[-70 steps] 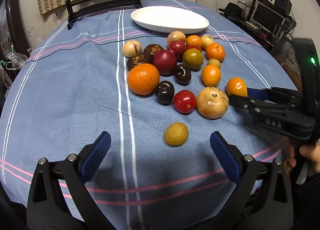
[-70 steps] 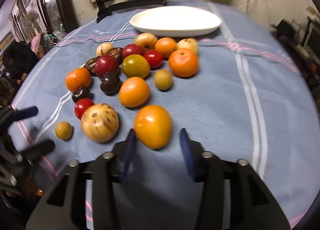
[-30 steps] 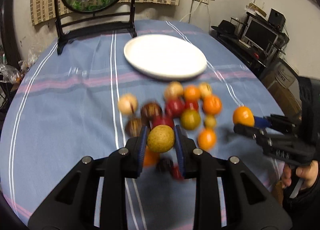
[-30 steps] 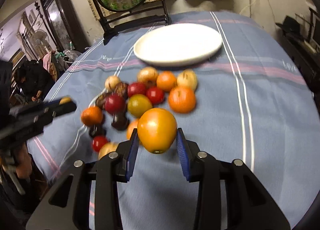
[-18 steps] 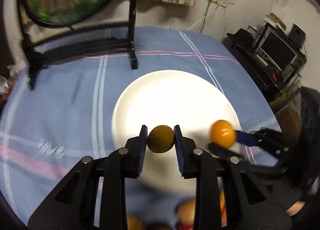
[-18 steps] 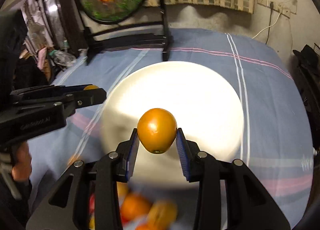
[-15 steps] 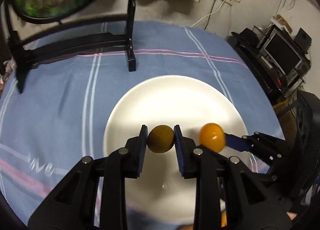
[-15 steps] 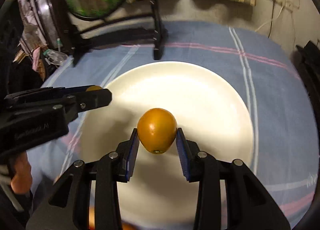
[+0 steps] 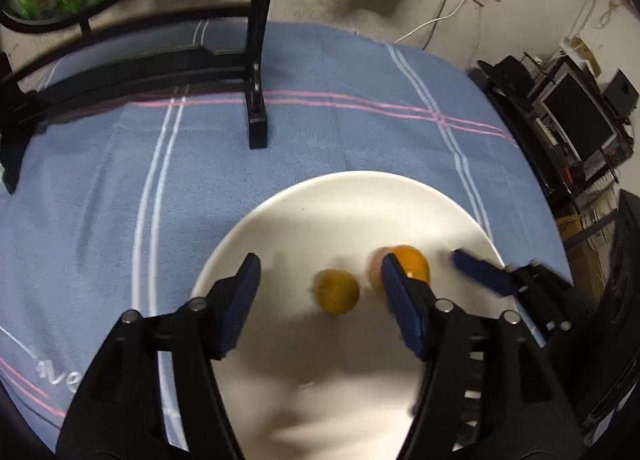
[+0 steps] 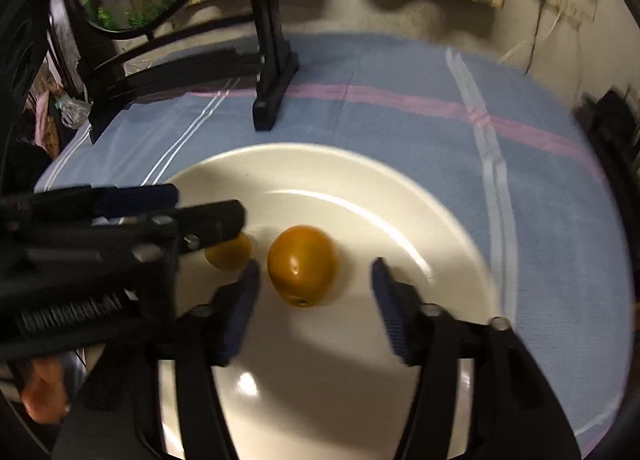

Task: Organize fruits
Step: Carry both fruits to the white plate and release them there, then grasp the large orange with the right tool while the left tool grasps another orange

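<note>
White plate; orange fruit; blue, pink-striped tablecloth.

The orange fruit lies on the plate between the right gripper's spread fingers; the smaller yellow fruit lies just left.

- I'm getting dim indoor light; the white plate is the brightest patch, with glare streaks at centre and lower left.
- Soft shadows pool under both fruits.
- Motion blur smears the right view's edges and the left view's lower plate.
- Fisheye bending and black vignette at every corner.
</note>
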Tool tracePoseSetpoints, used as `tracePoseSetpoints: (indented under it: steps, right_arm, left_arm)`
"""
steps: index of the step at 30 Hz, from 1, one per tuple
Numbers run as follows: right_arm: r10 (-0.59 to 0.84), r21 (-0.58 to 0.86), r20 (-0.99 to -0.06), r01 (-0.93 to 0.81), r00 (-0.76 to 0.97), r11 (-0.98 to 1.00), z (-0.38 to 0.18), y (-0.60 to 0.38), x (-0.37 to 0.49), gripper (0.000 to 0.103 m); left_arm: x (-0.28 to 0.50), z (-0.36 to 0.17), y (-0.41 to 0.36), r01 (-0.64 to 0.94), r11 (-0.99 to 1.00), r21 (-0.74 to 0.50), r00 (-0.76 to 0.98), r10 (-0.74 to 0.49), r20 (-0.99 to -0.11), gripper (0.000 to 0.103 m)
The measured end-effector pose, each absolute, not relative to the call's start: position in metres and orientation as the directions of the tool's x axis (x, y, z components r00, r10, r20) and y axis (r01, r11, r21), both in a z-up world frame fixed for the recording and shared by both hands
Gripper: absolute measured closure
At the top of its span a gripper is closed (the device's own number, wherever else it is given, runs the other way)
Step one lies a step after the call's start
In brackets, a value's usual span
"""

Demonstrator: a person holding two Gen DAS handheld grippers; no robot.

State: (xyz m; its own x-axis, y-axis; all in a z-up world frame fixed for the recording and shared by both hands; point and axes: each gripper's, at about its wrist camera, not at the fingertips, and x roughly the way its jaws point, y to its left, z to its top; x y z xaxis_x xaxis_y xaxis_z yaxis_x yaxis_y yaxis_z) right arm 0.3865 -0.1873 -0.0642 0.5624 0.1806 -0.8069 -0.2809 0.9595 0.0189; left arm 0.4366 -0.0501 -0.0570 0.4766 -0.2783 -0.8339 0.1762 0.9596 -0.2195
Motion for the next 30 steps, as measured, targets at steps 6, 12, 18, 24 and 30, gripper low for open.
tracePoseSetpoints:
  steps: [6, 12, 18, 24, 30]
  right_arm:
    - [0.227, 0.021, -0.754, -0.323, 0.617, 0.946, -0.012, -0.208, 0.288, 0.024]
    - [0.224, 0.043, -0.737, -0.287, 0.637, 0.957, -0.018, -0.216, 0.171, 0.001]
    - [0.228, 0.158, -0.783, -0.17, 0.579, 0.973, -0.059, -0.226, 0.109, 0.001]
    - [0.221, 0.139, -0.793, -0.184, 0.568, 0.973, -0.059, -0.217, 0.088, 0.001]
    - [0.173, 0.103, -0.771, -0.148, 0.613, 0.984, -0.058, -0.224, 0.098, 0.001]
  left_arm:
    - [0.346, -0.001, -0.011, 0.173, 0.961, -0.217, 0.617, -0.277, -0.737, 0.003]
    - [0.231, -0.012, 0.014, 0.125, 0.955, -0.269, 0.642, -0.284, -0.712, 0.002]
    - [0.135, -0.066, 0.032, 0.12, 0.97, -0.21, 0.576, -0.241, -0.781, 0.002]
    - [0.085, -0.07, 0.046, 0.146, 0.977, -0.155, 0.606, -0.212, -0.766, 0.002]
    - [0.076, -0.069, 0.037, 0.174, 0.974, -0.142, 0.603, -0.219, -0.767, 0.002]
